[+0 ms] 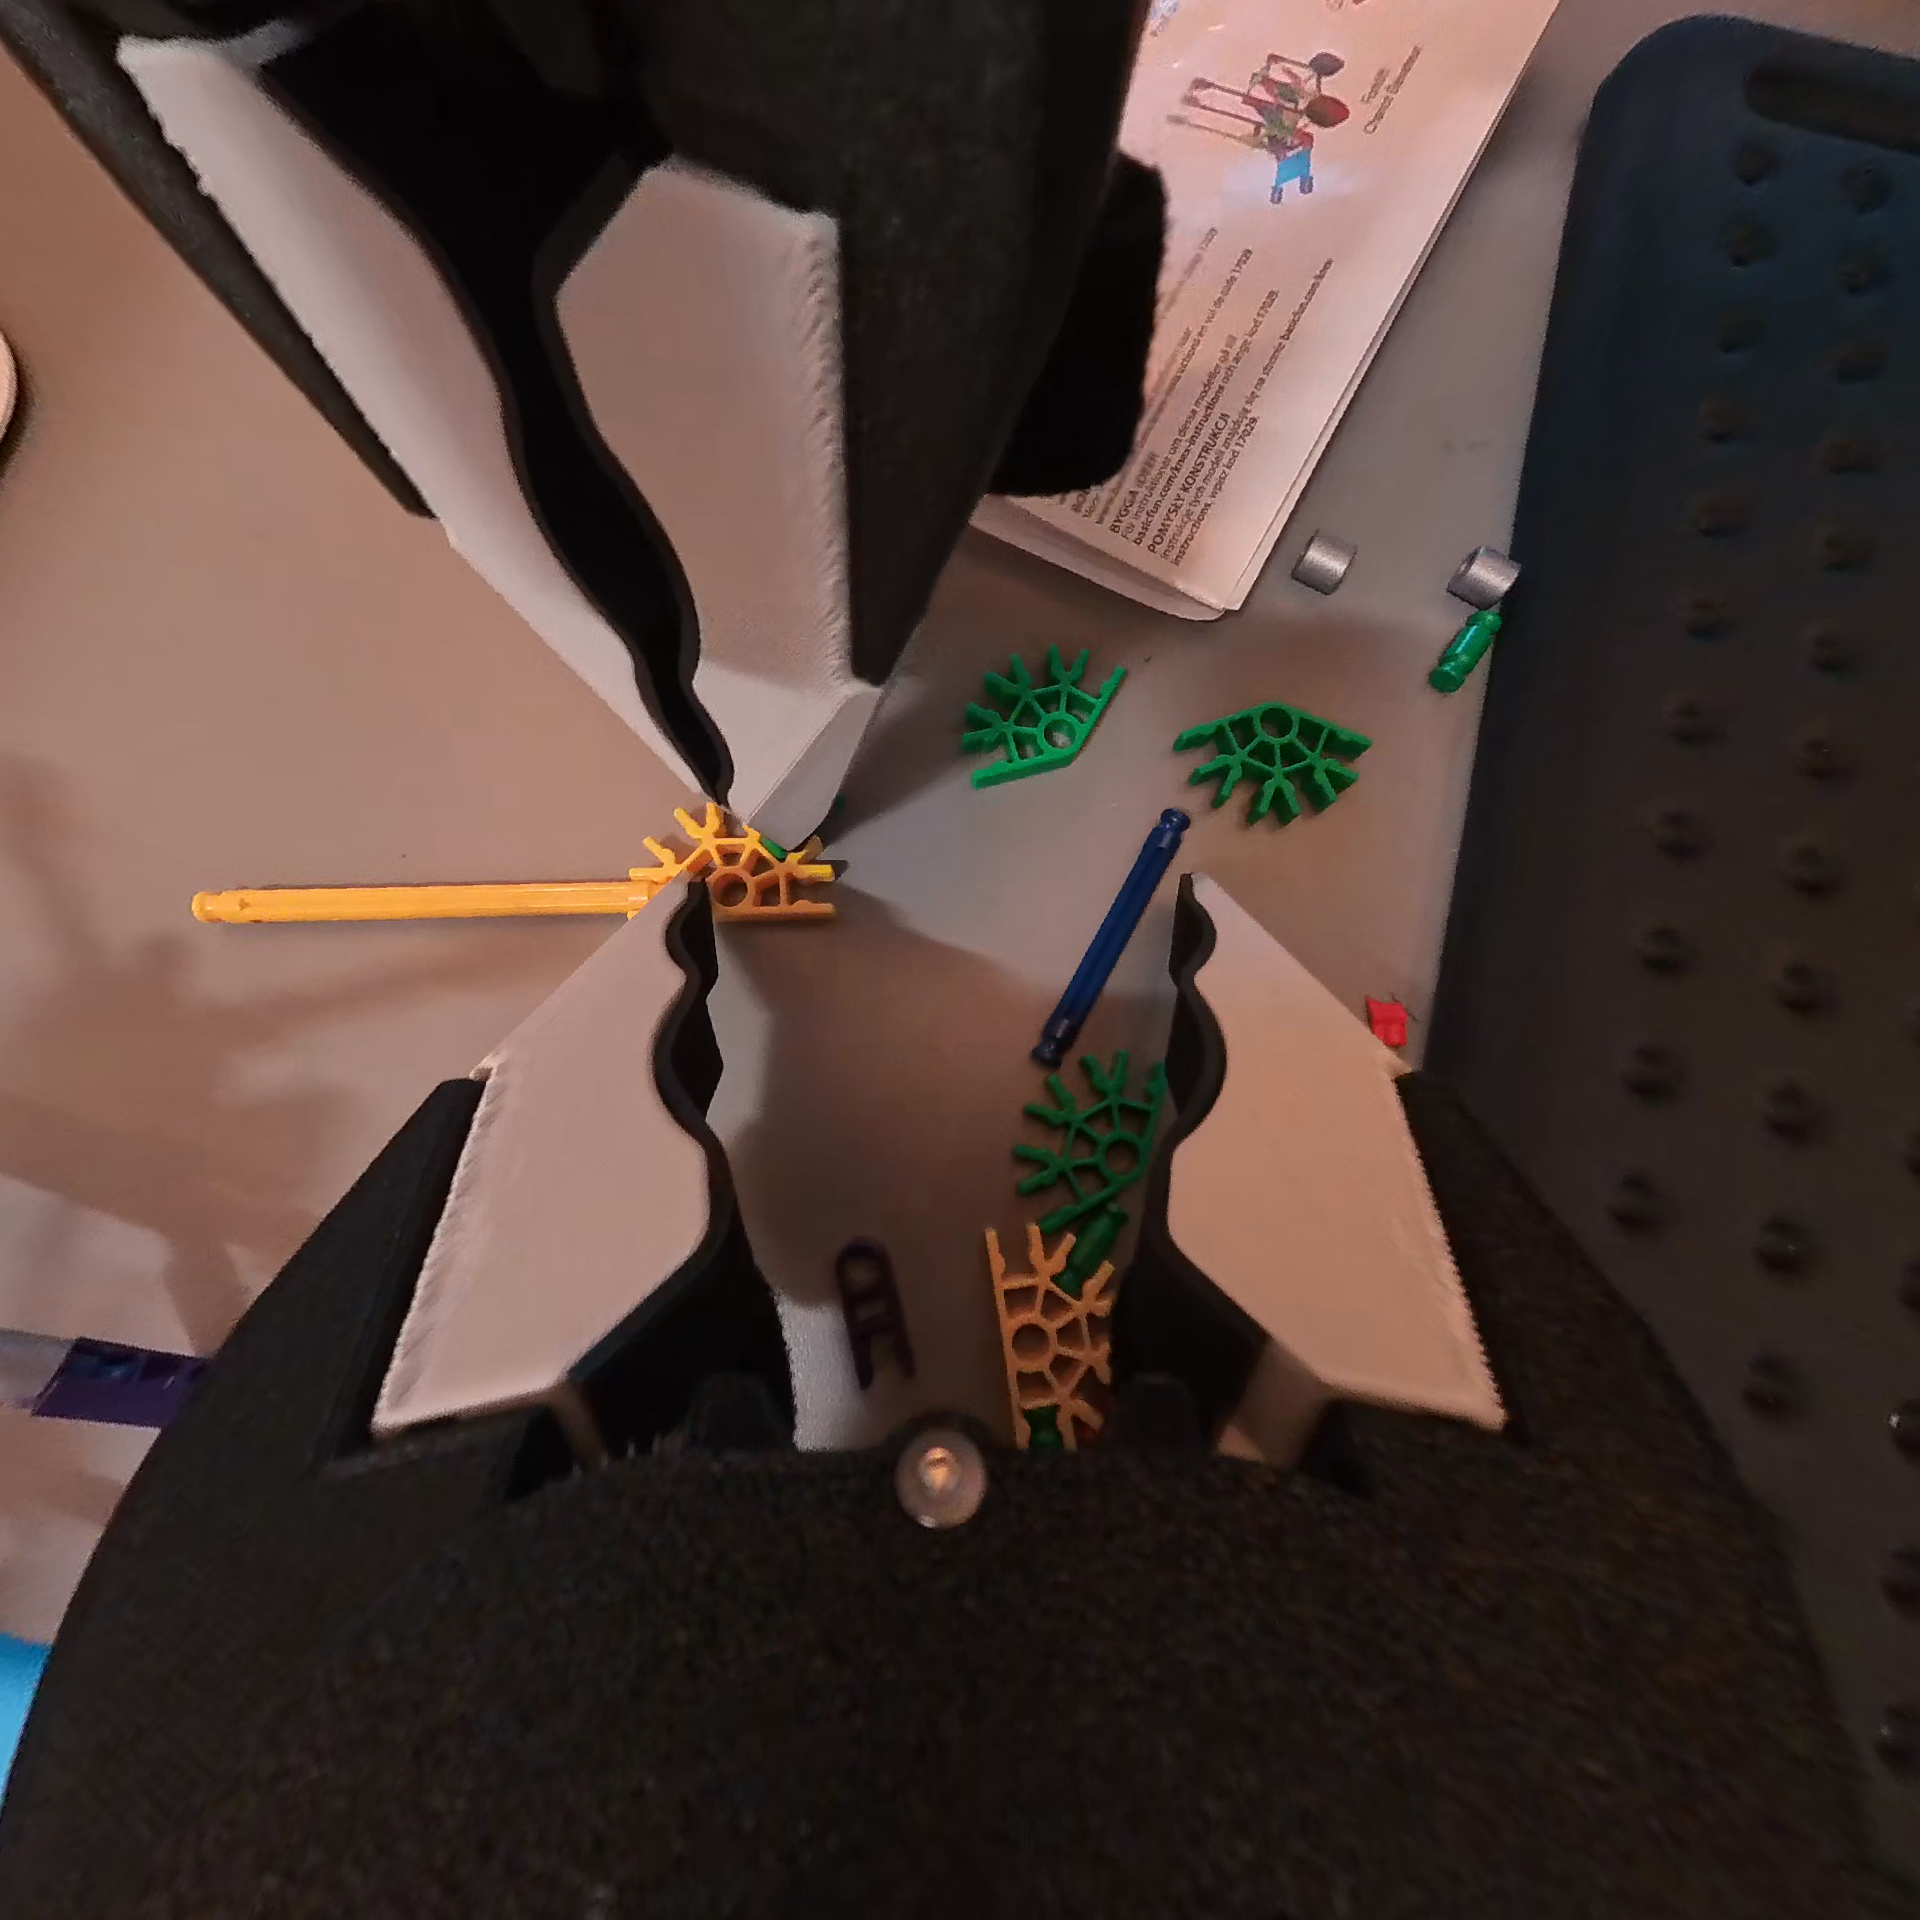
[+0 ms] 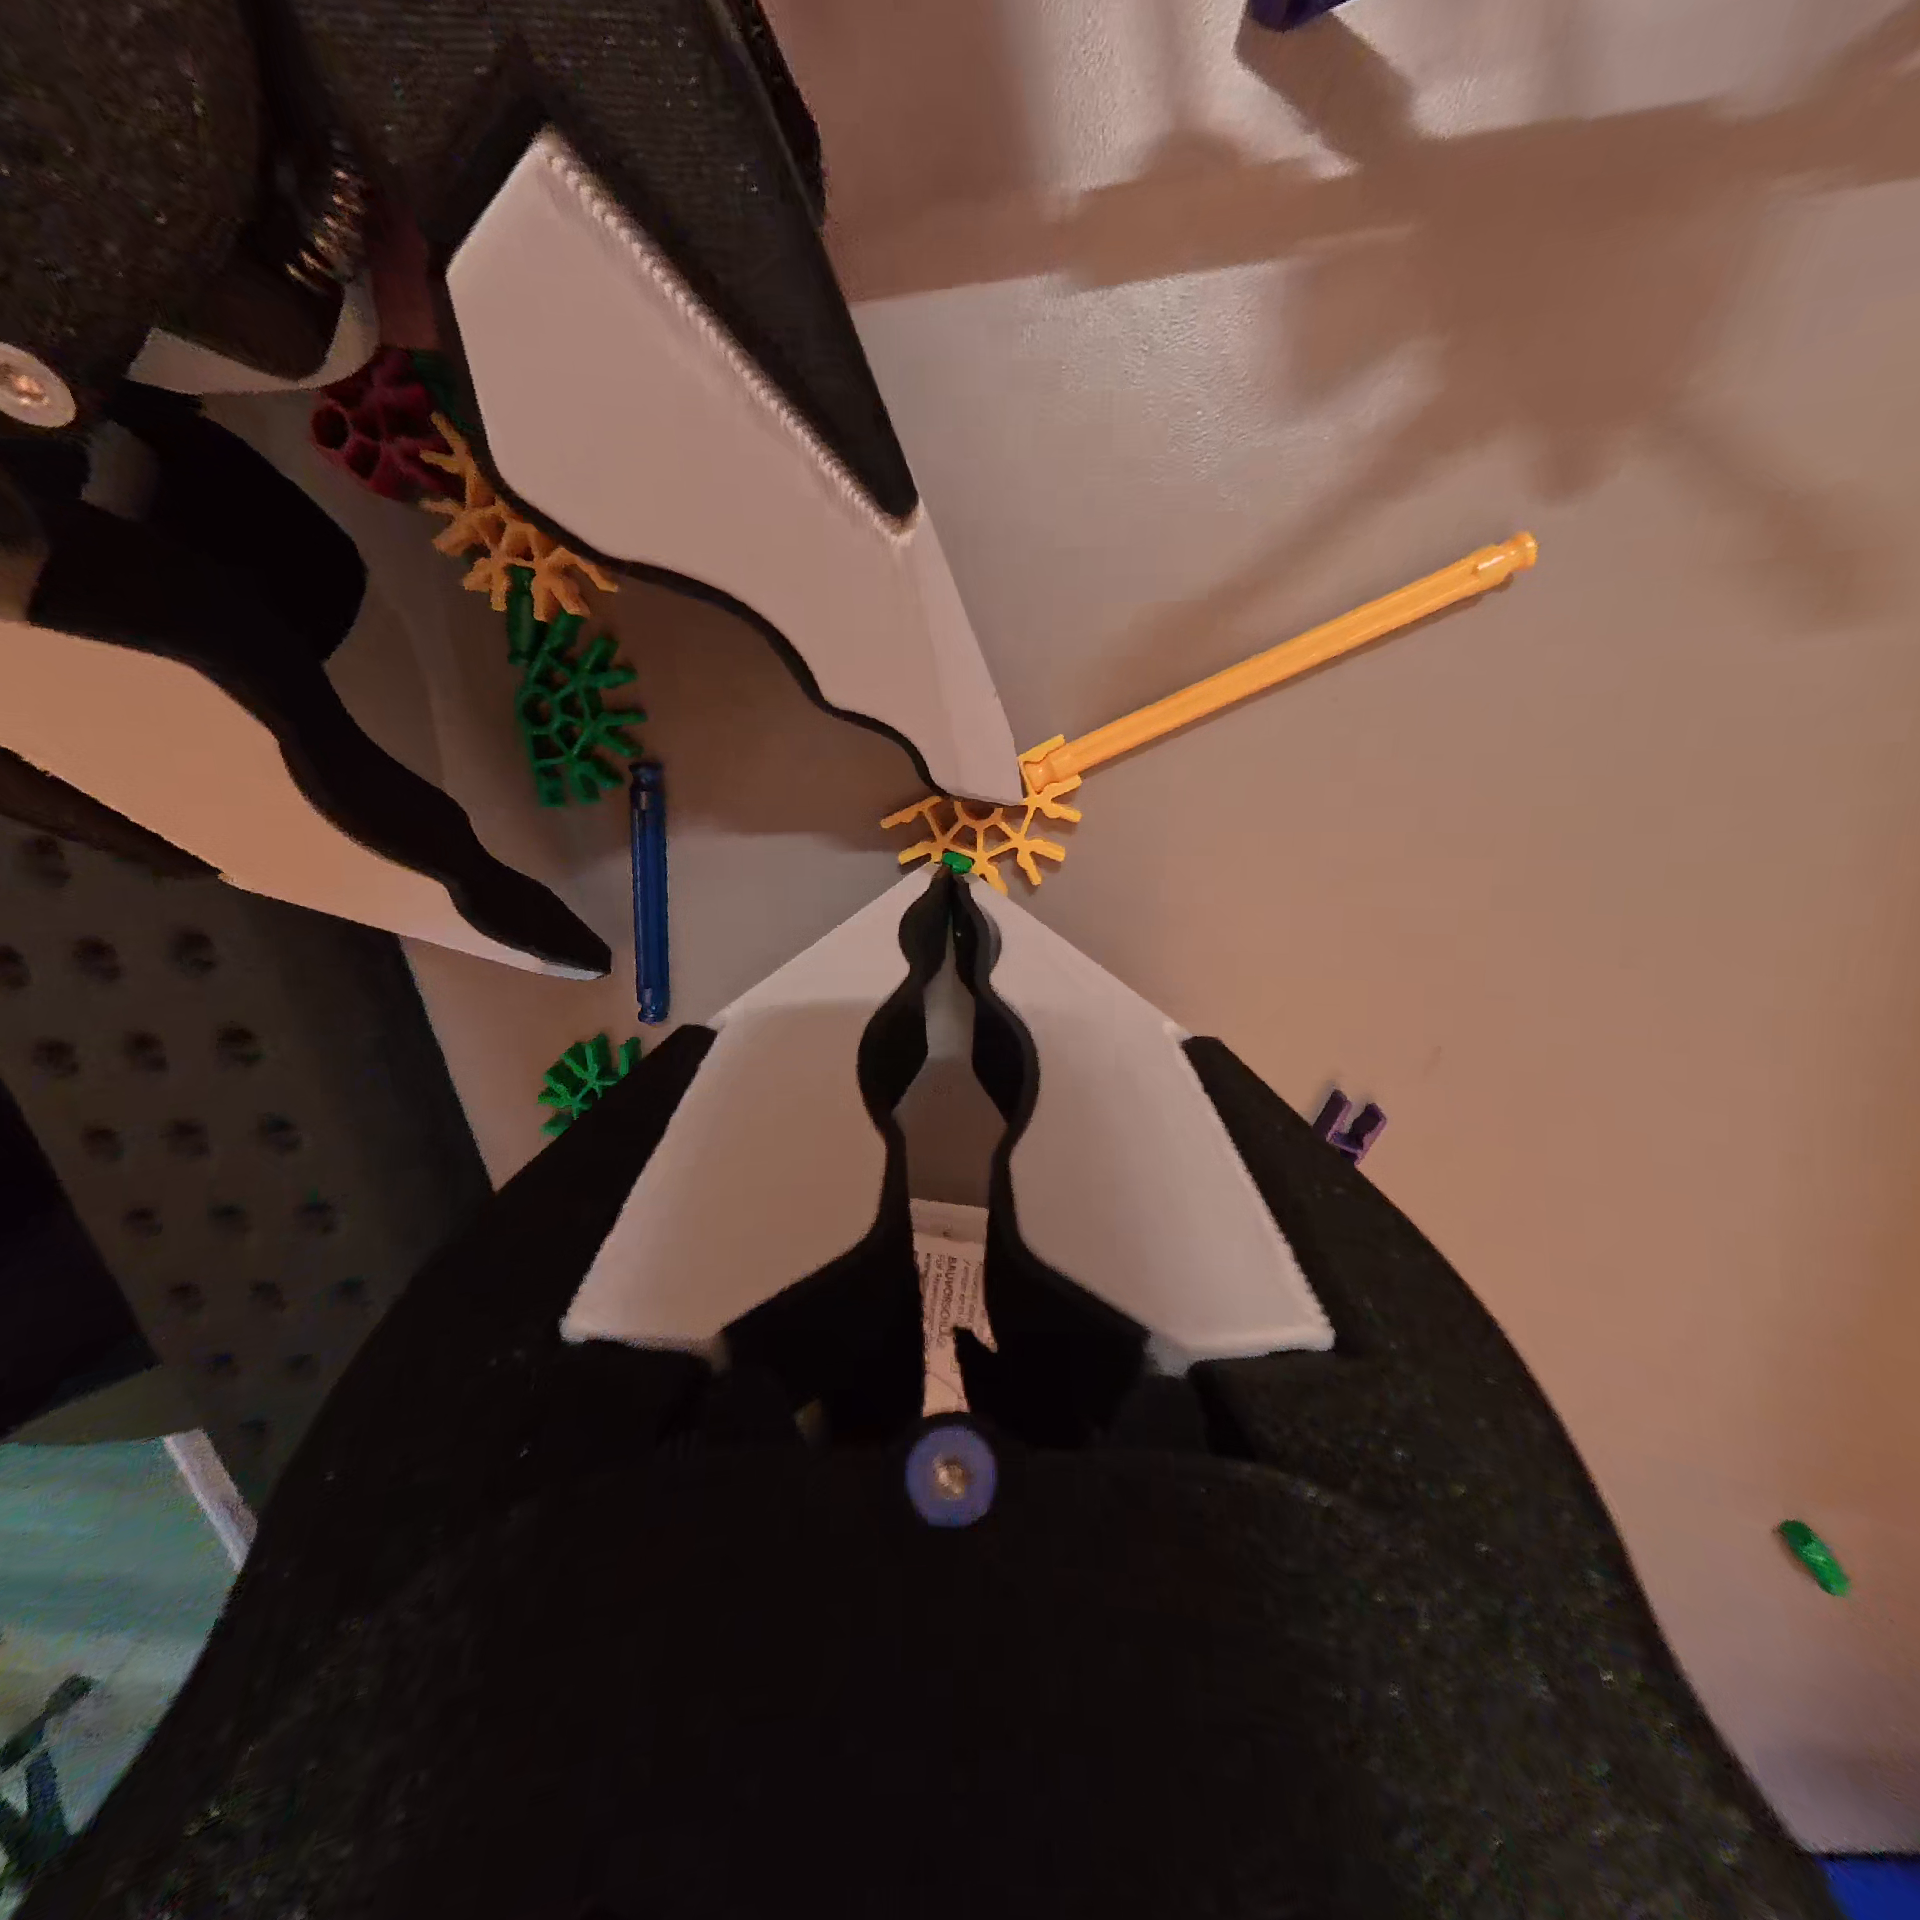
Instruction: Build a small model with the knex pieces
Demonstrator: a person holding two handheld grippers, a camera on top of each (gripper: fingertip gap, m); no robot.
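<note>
At nine o'clock in the left wrist view, a yellow rod (image 1: 416,902) is seen flat on the table (image 1: 260,675), its end seated in a yellow connector (image 1: 758,894) at centre. The connector is touched by one fingertip of the left gripper (image 1: 940,904), which is spread wide with nothing gripped. The right gripper (image 2: 951,883) is pressed together on a short green peg (image 2: 956,861) at the connector's edge. The connector is judged only lightly steadied, so force is best kept gentle and in line. A blue rod (image 1: 1117,935) is seen at three o'clock.
</note>
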